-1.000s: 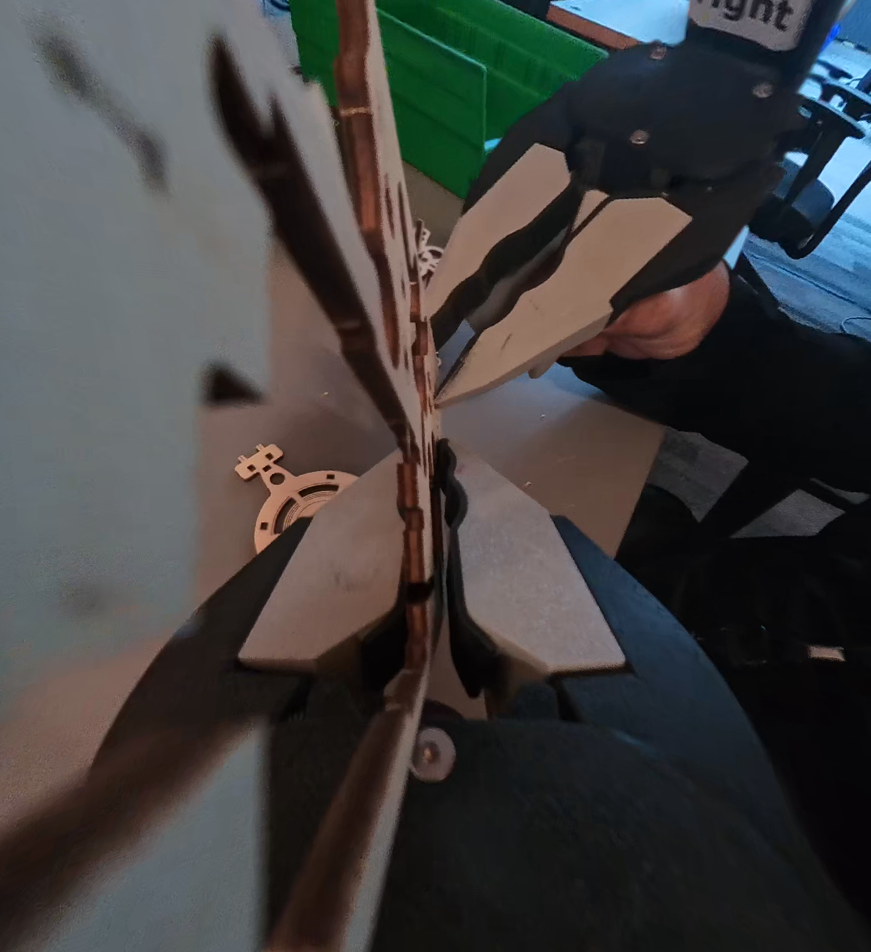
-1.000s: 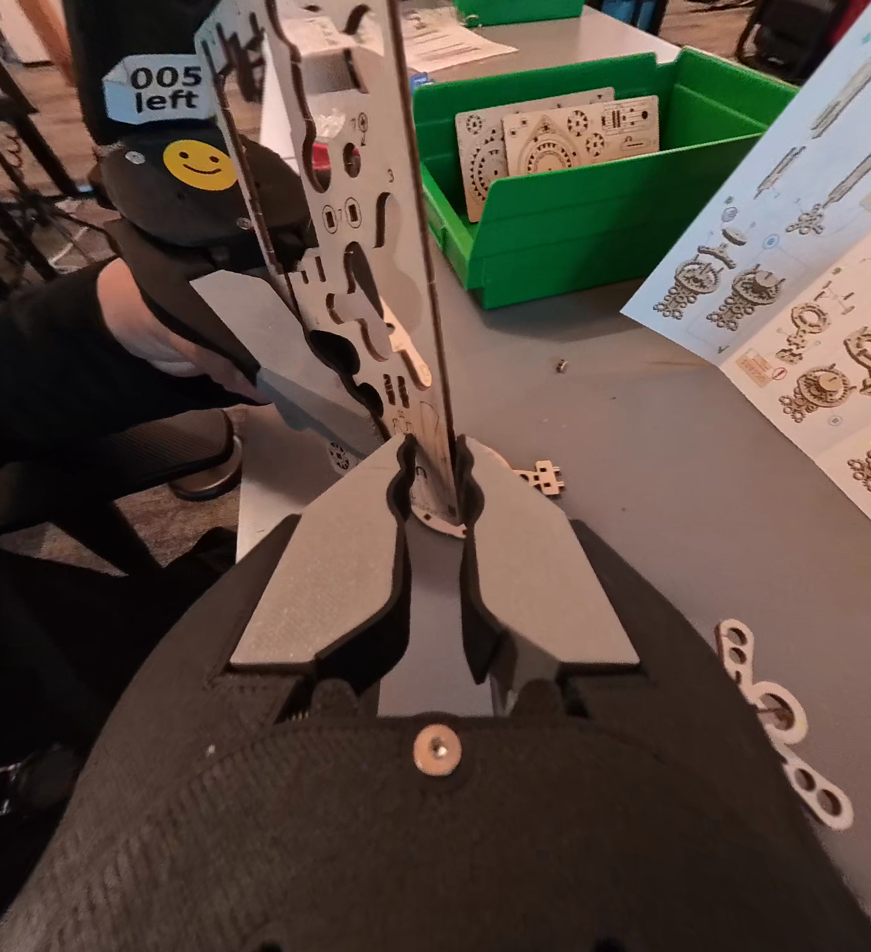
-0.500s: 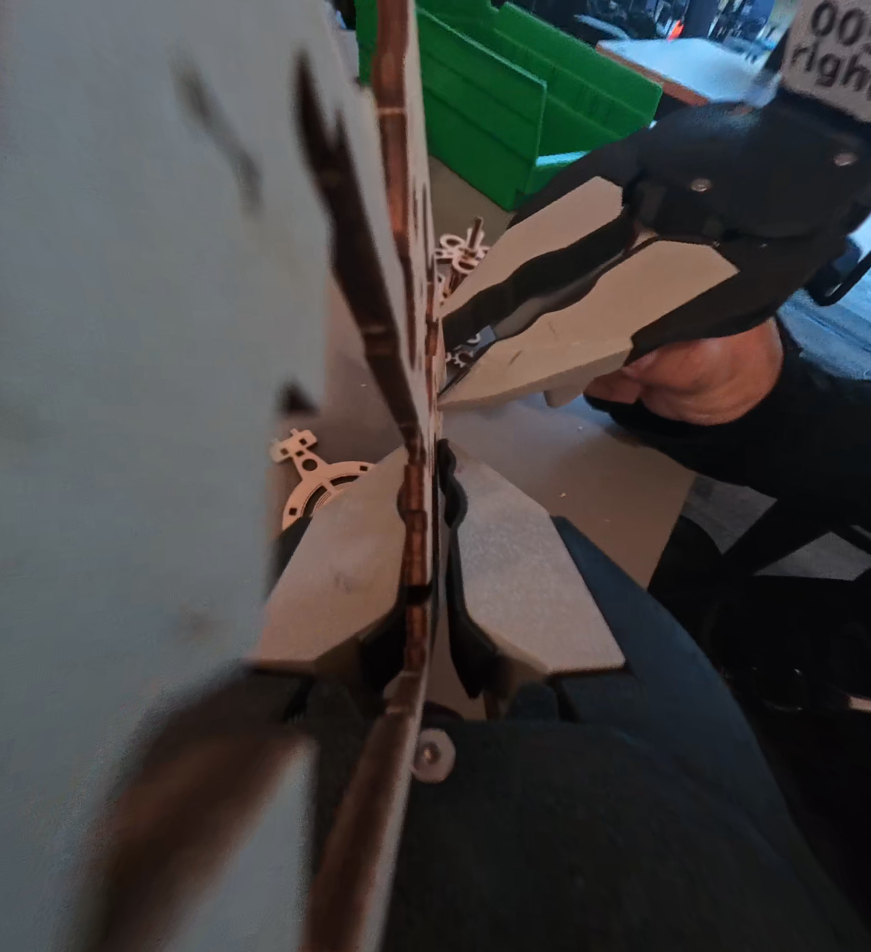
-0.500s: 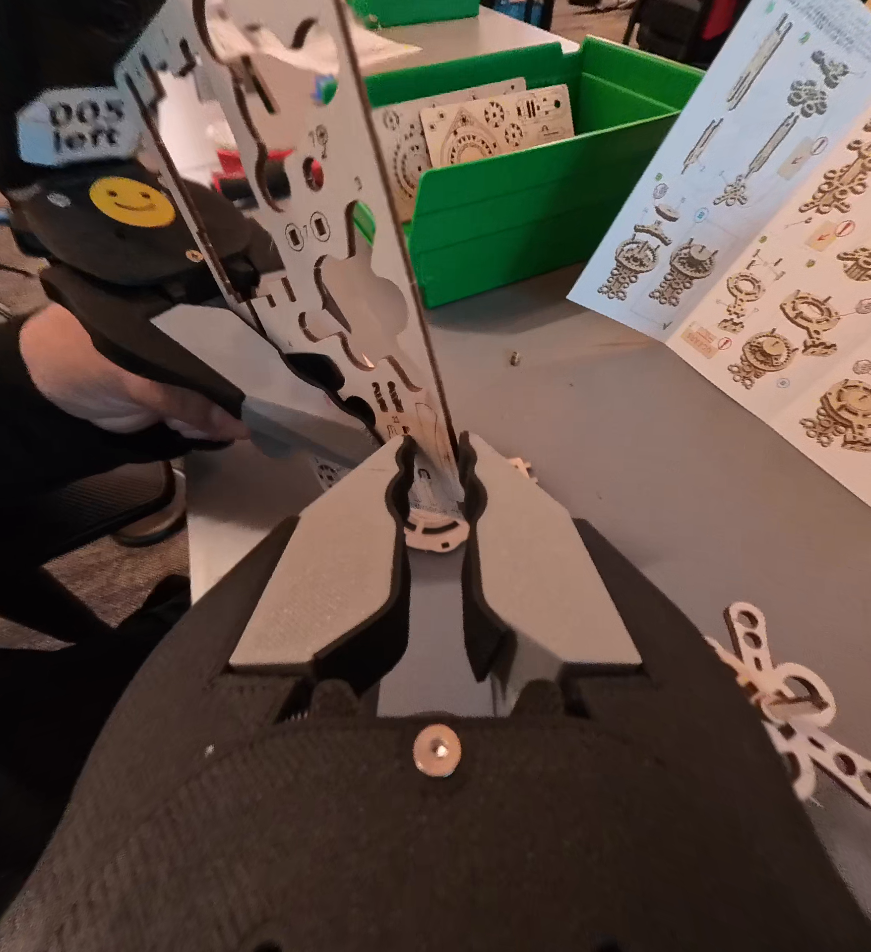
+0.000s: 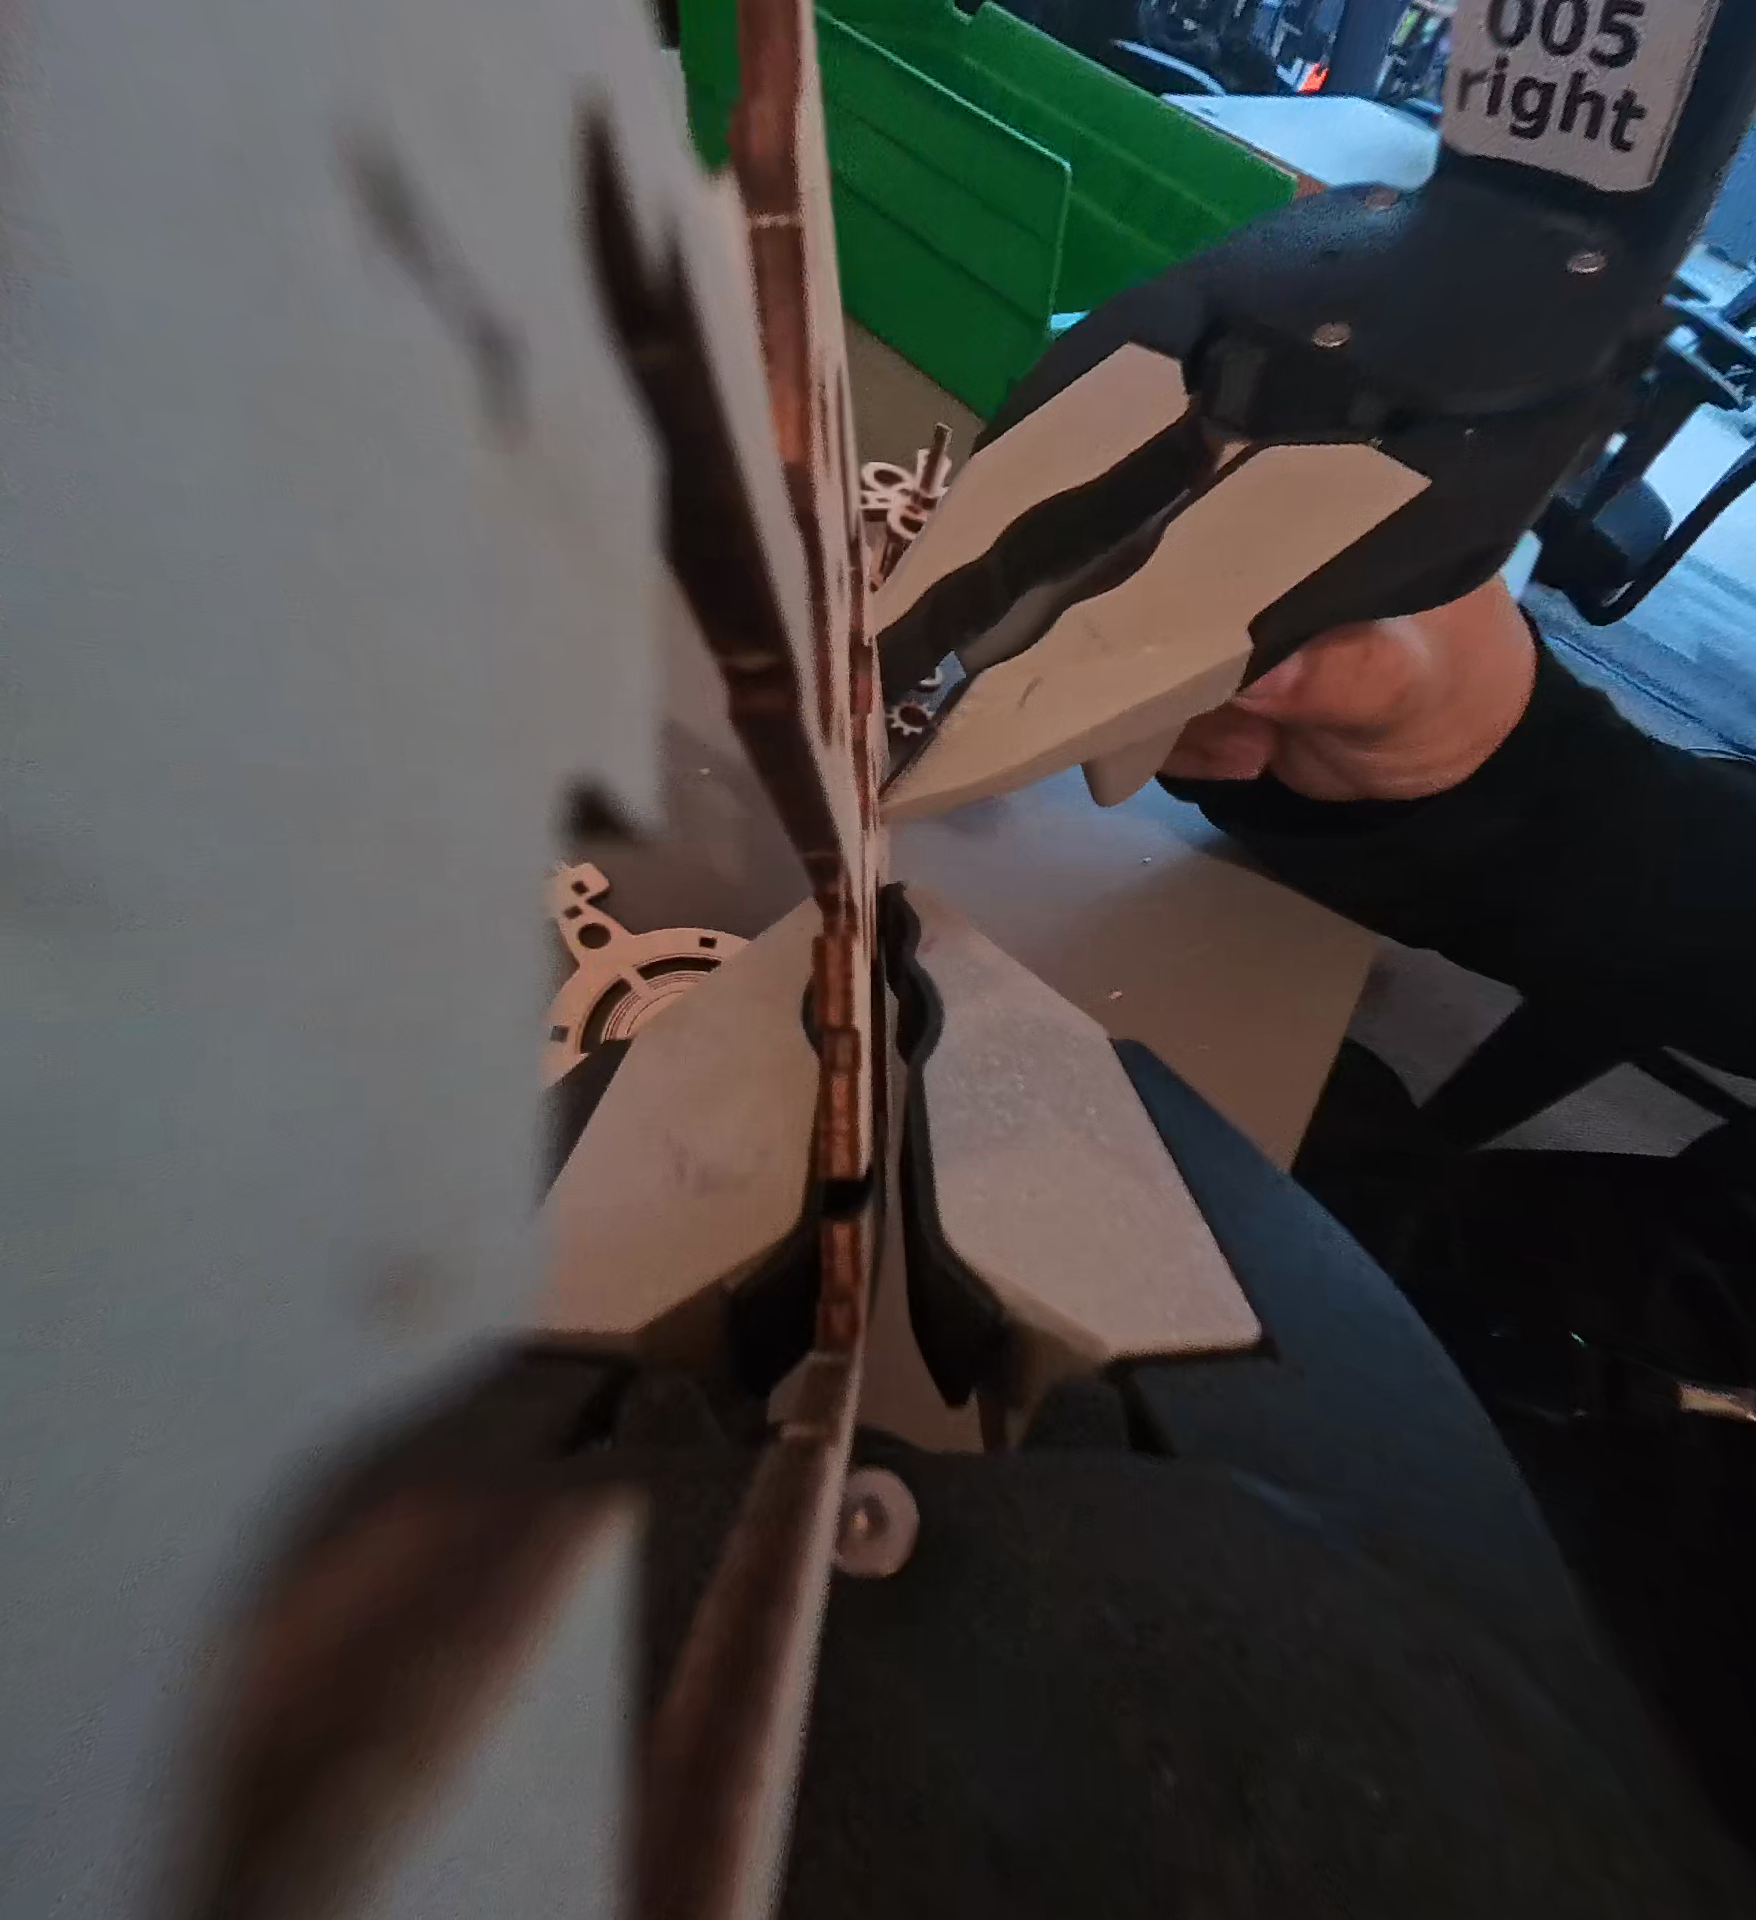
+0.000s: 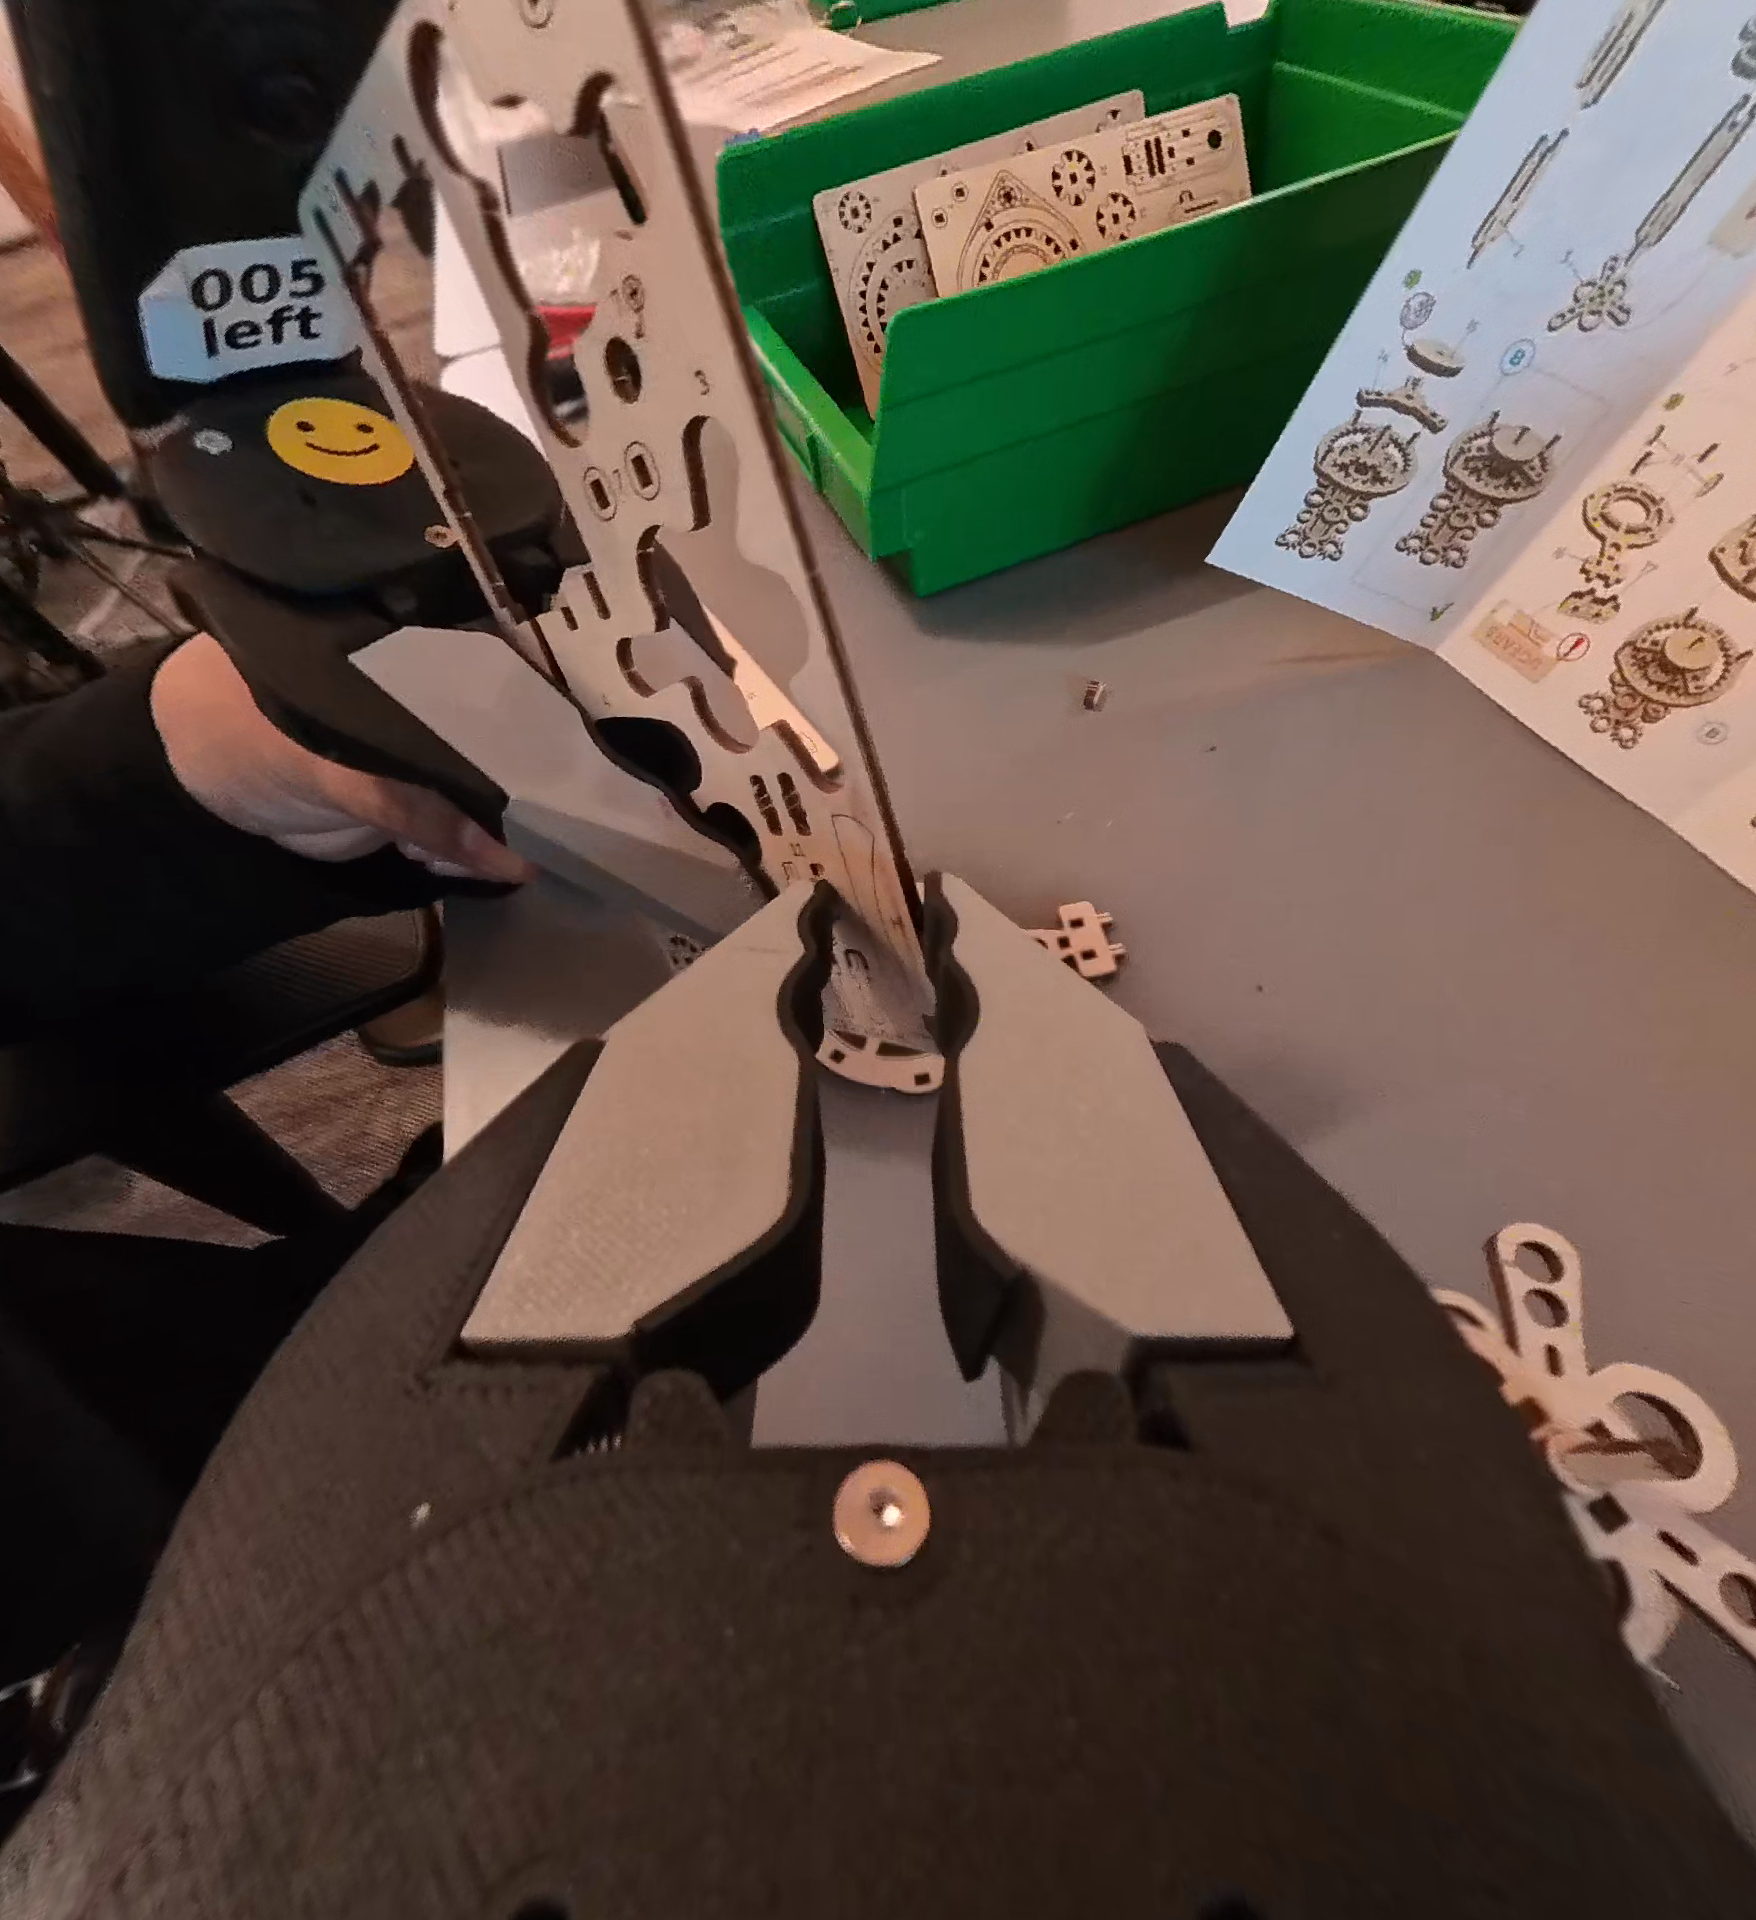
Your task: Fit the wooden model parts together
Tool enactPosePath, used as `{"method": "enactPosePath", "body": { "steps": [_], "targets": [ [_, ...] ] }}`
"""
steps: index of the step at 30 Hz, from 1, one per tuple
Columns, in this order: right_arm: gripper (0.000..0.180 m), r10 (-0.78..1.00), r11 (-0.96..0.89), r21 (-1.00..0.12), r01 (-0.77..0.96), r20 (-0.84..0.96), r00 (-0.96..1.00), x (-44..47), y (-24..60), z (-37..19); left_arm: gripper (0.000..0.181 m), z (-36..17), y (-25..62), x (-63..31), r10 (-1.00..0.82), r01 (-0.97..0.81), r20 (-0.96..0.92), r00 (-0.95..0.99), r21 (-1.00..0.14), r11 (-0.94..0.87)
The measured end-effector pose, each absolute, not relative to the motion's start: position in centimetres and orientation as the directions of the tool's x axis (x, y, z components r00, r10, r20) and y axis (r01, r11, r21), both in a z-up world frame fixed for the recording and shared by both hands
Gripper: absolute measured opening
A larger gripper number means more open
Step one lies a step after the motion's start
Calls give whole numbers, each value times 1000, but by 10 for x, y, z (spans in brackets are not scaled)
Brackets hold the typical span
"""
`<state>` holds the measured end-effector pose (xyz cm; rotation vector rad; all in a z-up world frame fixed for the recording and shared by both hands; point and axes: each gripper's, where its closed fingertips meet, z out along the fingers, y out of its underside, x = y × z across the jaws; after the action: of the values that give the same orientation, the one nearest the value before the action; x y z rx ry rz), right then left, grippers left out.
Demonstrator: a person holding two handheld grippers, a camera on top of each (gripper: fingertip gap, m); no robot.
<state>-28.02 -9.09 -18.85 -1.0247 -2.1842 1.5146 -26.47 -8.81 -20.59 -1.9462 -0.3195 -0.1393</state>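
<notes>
A thin wooden sheet of punched-out model parts (image 6: 718,343) stands upright on edge above the grey table (image 6: 1373,935). My left gripper (image 5: 858,904) is shut on the sheet's edge; the sheet (image 5: 230,727) fills the left half of that view, blurred. My right gripper (image 6: 874,904) is shut on the sheet's lower corner, and it also shows in the left wrist view (image 5: 884,748), its tips against the sheet. A finger (image 6: 562,810) of the left gripper shows behind the sheet. A round wooden part (image 6: 879,1065) lies on the table under the right gripper's tips.
A green bin (image 6: 1061,416) with more wooden sheets (image 6: 1019,218) stands at the back. A paper instruction sheet (image 6: 1632,468) lies at the right. An assembled wooden piece with holes (image 6: 1622,1455) lies at the near right. A small pin (image 6: 1094,694) lies mid-table. My left and right fingertips are right by each other. The small pin (image 6: 1094,694) is about 15 cm from both grippers' fingertips.
Both grippers have kept their hold on the sheet. The sheet and both grippers have shifted and tilted a little over the table; the right gripper now sits higher in the left wrist view.
</notes>
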Motion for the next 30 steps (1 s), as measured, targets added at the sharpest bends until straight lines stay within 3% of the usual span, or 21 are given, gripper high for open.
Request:
{"method": "enactPosePath", "body": {
  "steps": [8, 16, 25, 30],
  "targets": [
    [13, 654, 91, -897, 433, -274, -706, -280, -92, -184, 1, -202, -89, -263, 153, 320, 284, 947, -884, -341],
    [14, 713, 324, -909, 262, 53, -699, -279, -91, -185, 1, -204, -89, -263, 175, 330, 285, 943, -874, -356],
    [13, 763, 409, -893, 187, 223, -607, -287, -85, -180, 0, -200, -84, -270, 215, 286, 221, 951, -894, -345],
    [15, 729, 244, -943, 228, 23, -684, -284, -86, -174, 0, -194, -84, -266, 152, 343, 311, 938, -894, -286]
  ]
}}
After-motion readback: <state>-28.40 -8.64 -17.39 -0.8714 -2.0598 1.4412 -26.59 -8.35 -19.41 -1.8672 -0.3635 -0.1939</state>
